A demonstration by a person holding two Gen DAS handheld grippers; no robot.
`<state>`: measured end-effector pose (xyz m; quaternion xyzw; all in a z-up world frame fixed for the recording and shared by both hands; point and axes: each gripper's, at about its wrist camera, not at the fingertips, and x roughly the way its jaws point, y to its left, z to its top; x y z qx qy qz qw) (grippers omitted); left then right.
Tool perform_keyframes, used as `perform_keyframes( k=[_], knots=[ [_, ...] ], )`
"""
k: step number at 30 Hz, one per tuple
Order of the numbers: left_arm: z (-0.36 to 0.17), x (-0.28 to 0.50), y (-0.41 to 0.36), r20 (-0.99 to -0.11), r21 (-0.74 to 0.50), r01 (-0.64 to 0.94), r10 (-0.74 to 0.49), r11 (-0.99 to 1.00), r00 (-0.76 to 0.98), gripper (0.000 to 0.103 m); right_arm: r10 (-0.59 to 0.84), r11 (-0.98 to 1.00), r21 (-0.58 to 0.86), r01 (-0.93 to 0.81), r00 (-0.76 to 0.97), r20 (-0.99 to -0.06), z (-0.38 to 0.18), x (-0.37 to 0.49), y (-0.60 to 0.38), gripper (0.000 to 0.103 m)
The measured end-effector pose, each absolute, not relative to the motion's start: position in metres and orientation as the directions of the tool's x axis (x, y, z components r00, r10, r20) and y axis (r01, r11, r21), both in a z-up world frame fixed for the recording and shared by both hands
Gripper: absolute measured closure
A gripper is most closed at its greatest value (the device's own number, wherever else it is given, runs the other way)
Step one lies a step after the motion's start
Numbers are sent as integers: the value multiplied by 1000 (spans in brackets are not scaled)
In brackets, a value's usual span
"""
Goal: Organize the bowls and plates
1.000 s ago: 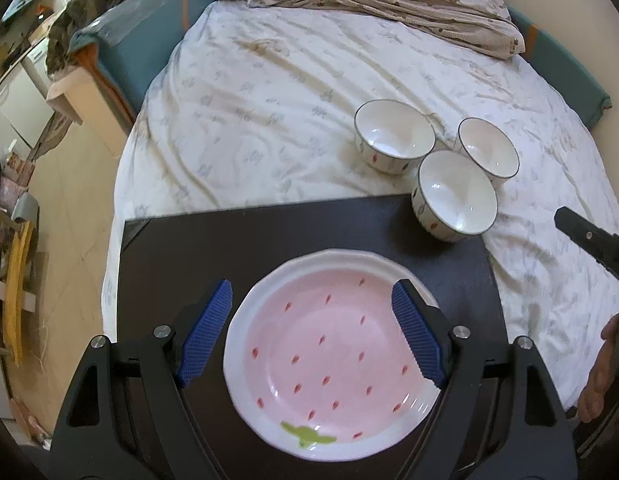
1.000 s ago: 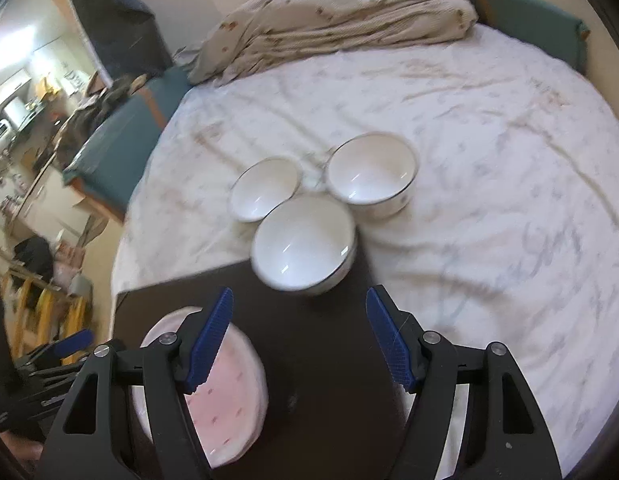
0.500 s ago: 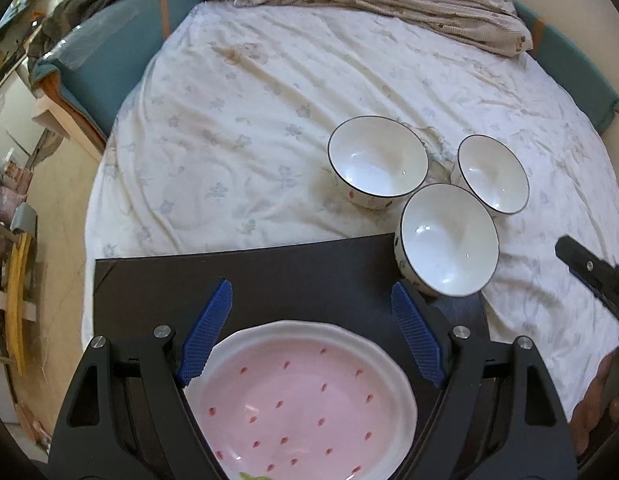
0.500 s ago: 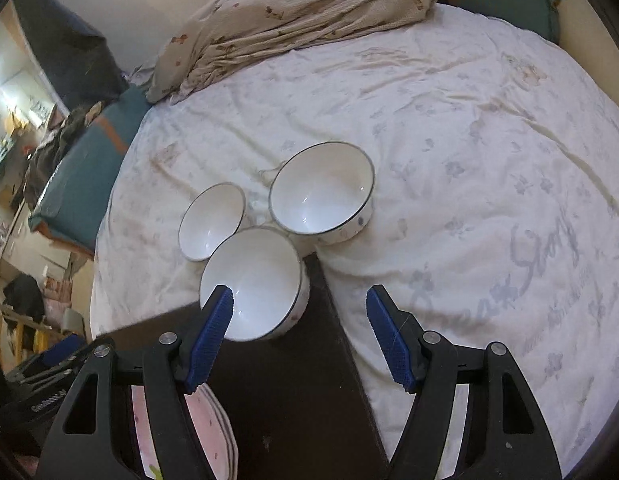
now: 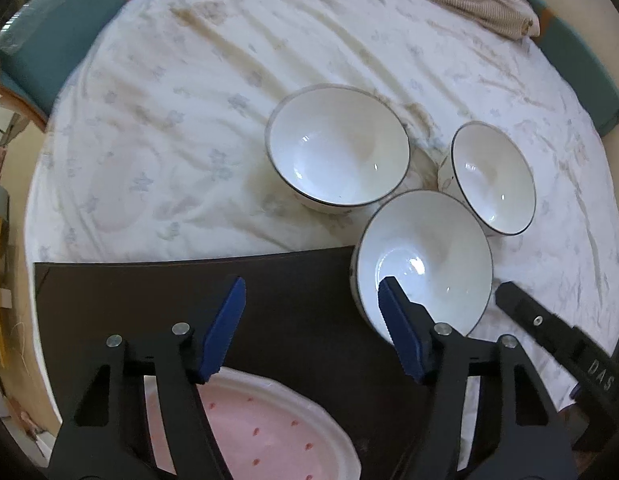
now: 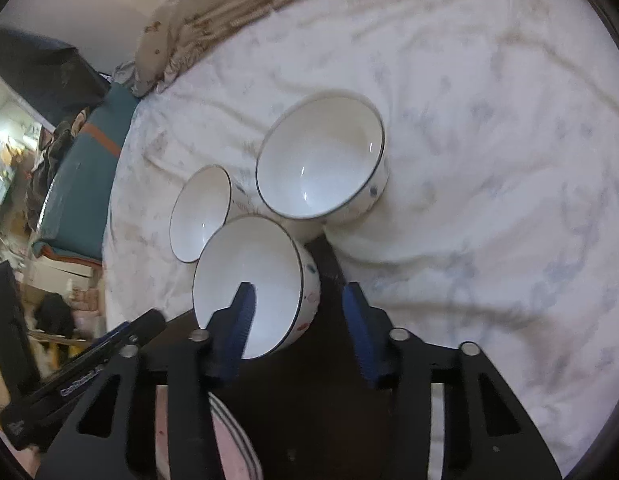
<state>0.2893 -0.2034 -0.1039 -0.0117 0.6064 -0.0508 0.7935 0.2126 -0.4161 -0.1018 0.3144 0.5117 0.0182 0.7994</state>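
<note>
Three white bowls with dark rims sit close together. The near bowl [image 5: 423,256] [image 6: 249,276] rests on the far right corner of a black board [image 5: 149,300]. A larger bowl [image 5: 337,148] [image 6: 321,160] and a smaller bowl [image 5: 493,178] [image 6: 201,212] lie behind it on the sheet. My right gripper [image 6: 299,320] straddles the near bowl's right wall, left finger inside, jaws closing, pads apart from it. My left gripper [image 5: 311,320] is closing over the board, its right finger across the near bowl's left rim. A pink speckled plate [image 5: 261,432] lies beneath it.
The board lies on a bed with a white flowered sheet [image 5: 169,120] and a crumpled quilt [image 6: 229,4] at the far side. Teal mattress edges [image 5: 49,52] border the bed. In the right wrist view the plate shows as a stack edge [image 6: 229,432].
Both grippers have come forward and down toward the bowls, and both pairs of jaws have narrowed. The pink plate has slid to the bottom of the left wrist view.
</note>
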Motion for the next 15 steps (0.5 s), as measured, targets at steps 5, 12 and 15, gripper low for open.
perform_keyframes(
  k=[5, 12, 15],
  knots=[
    [-125, 299, -215, -969, -56, 101, -79, 993, 234, 54, 362, 805, 507, 310, 421, -832, -120, 220, -411, 58],
    [-149, 307, -231, -985, -53, 105, -70, 993, 160, 82, 384, 803, 493, 335, 342, -858, -144, 226, -407, 63],
    [-152, 307, -238, -985, -48, 113, -66, 992, 158, 89, 377, 812, 482, 330, 332, -864, -147, 227, -405, 65]
  ],
)
